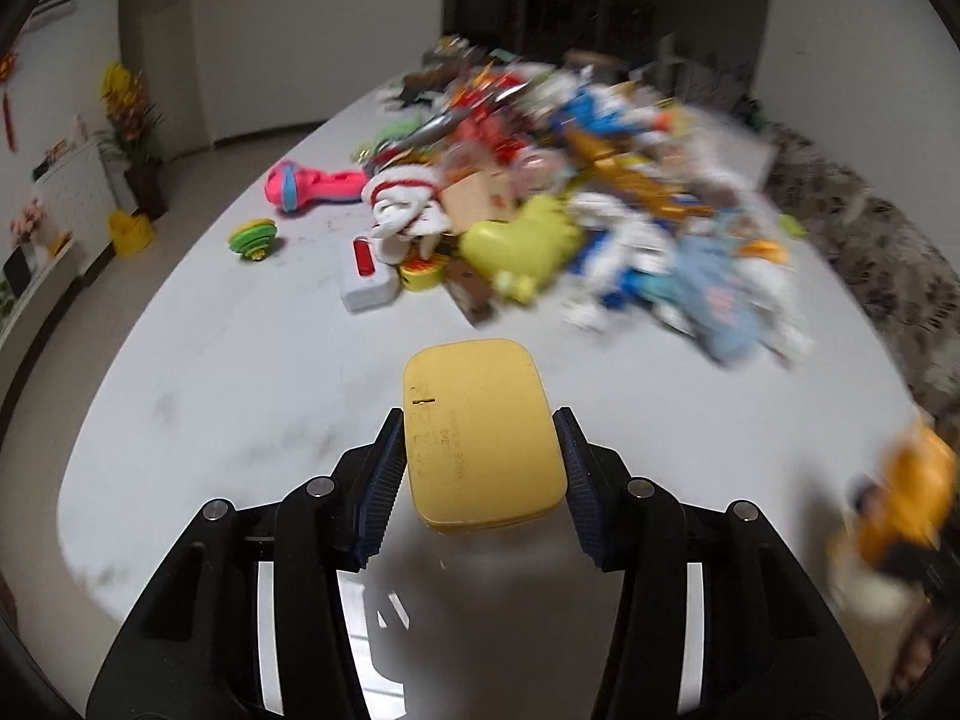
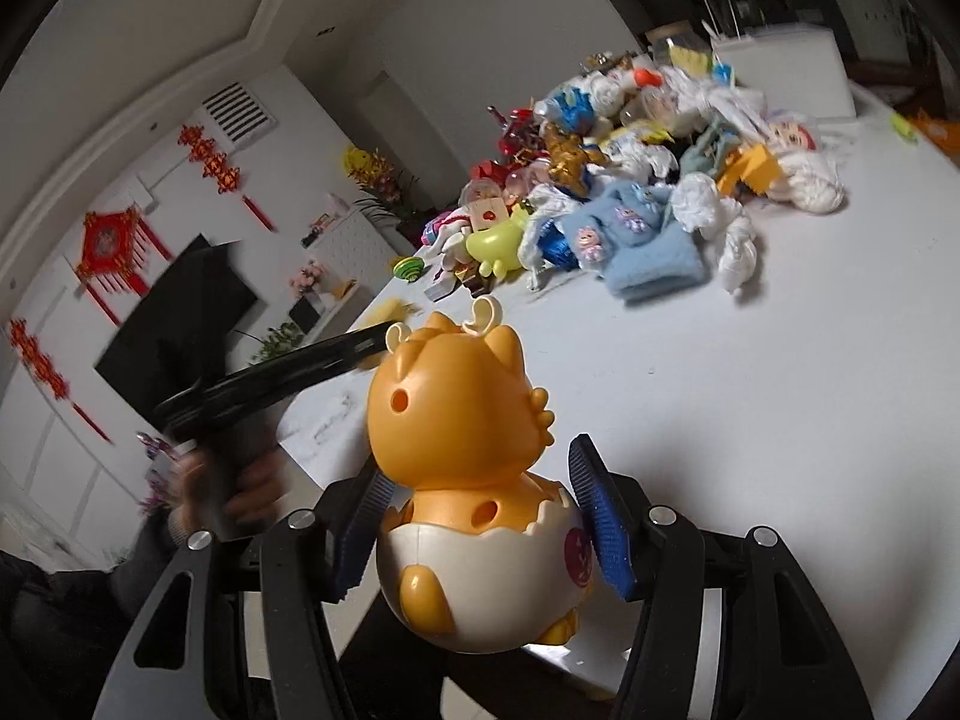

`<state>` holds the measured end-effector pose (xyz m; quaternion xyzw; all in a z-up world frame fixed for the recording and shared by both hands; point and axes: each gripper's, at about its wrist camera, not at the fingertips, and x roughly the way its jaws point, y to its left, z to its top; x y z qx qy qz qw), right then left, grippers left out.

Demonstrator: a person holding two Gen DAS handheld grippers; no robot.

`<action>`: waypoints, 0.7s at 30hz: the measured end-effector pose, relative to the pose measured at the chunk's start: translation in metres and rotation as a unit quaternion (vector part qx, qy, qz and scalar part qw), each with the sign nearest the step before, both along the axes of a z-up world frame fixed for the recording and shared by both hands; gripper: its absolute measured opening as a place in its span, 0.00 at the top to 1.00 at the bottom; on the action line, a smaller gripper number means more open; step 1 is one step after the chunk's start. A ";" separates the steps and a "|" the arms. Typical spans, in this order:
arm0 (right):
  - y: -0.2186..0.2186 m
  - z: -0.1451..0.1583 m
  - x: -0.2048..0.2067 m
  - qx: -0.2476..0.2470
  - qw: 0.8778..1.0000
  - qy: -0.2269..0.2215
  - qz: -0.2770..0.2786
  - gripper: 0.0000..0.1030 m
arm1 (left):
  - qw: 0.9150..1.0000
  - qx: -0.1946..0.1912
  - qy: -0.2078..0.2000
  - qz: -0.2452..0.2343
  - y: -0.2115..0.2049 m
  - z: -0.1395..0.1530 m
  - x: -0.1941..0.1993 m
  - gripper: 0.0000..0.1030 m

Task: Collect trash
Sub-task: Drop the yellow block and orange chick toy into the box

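My left gripper [image 1: 480,420] is shut on a flat yellow case [image 1: 480,438] with rounded corners; both blue pads press its long sides, and it hangs over the near edge of the white table [image 1: 240,390]. My right gripper [image 2: 477,456] is shut on an orange dragon toy [image 2: 456,408] sitting in a white eggshell, pads on the shell's sides. That toy shows blurred at the right edge of the left wrist view [image 1: 900,498]. A mixed pile of toys, wrappers and crumpled white bags [image 1: 570,198] [image 2: 648,180] covers the far half of the table.
A pink toy [image 1: 312,186], a green spinning top [image 1: 253,238] and a white box with a red button [image 1: 366,276] lie at the pile's left. A light blue knitted piece [image 2: 636,252] sits at its front. A hand [image 2: 240,480] holds the blurred left gripper.
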<state>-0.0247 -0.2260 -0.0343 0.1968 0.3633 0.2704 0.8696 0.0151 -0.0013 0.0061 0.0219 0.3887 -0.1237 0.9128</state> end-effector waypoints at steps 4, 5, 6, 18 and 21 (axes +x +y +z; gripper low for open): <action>0.017 0.008 -0.025 -0.022 1.000 -0.017 0.014 0.43 | 0.999 -0.002 -0.008 -0.038 0.008 0.005 -0.074 0.53; 0.021 0.007 -0.032 -0.029 0.999 -0.015 0.022 0.43 | 0.999 -0.001 -0.004 -0.046 0.011 0.003 -0.084 0.53; 0.023 0.006 -0.038 -0.033 0.999 -0.012 0.028 0.43 | 0.999 0.000 0.004 -0.054 0.012 -0.002 -0.100 0.53; 0.058 -0.072 -0.086 -0.119 0.980 0.107 0.115 0.27 | 0.986 0.073 0.104 -0.108 0.019 -0.101 -0.145 0.32; 0.058 -0.090 -0.087 -0.151 0.976 0.119 0.098 0.21 | 0.984 0.081 0.125 -0.093 0.028 -0.119 -0.141 0.19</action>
